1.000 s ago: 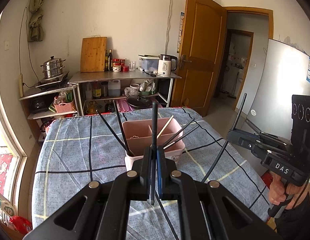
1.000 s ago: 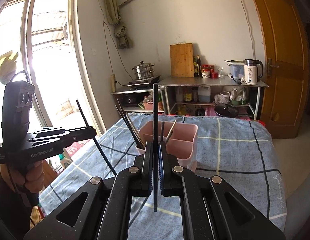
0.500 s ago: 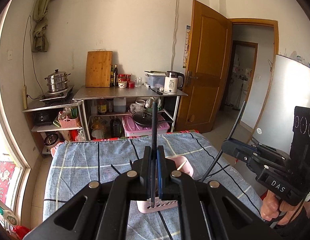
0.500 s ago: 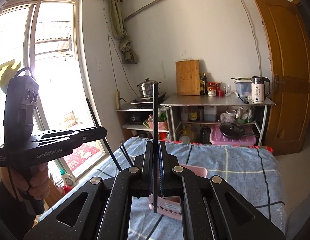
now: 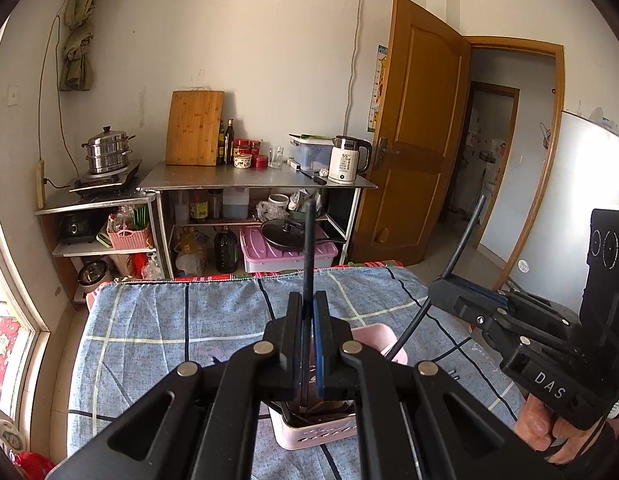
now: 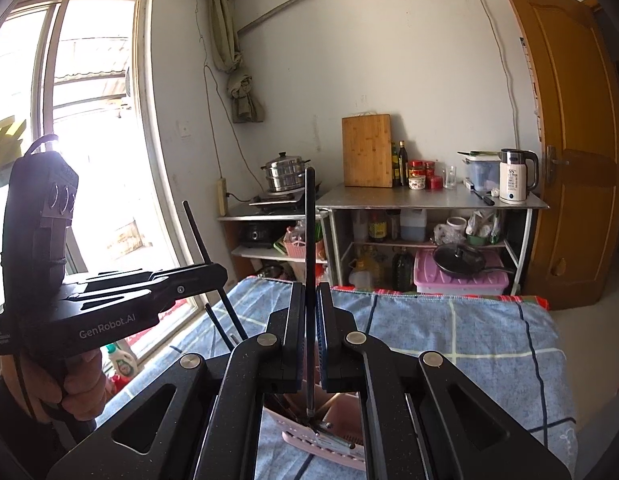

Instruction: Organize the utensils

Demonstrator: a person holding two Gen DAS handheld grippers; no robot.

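Both grippers hang directly above the pink utensil holder (image 5: 321, 428), each with fingers pinched on a black chopstick held upright, long axis pointing down into the holder. The left gripper (image 5: 308, 312) grips its chopstick (image 5: 308, 248) over the holder's near end; the right gripper (image 6: 310, 304) has its chopstick (image 6: 309, 240) tip just above the rim — seemingly the nearer to dropping in. The likely move is straight down.

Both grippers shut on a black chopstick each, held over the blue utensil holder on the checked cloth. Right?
One error: the utensil holder is pink, not blue, as the left wrist view shows. The rest stands: left gripper and right gripper are each shut on a black chopstick over it, on the checked cloth.
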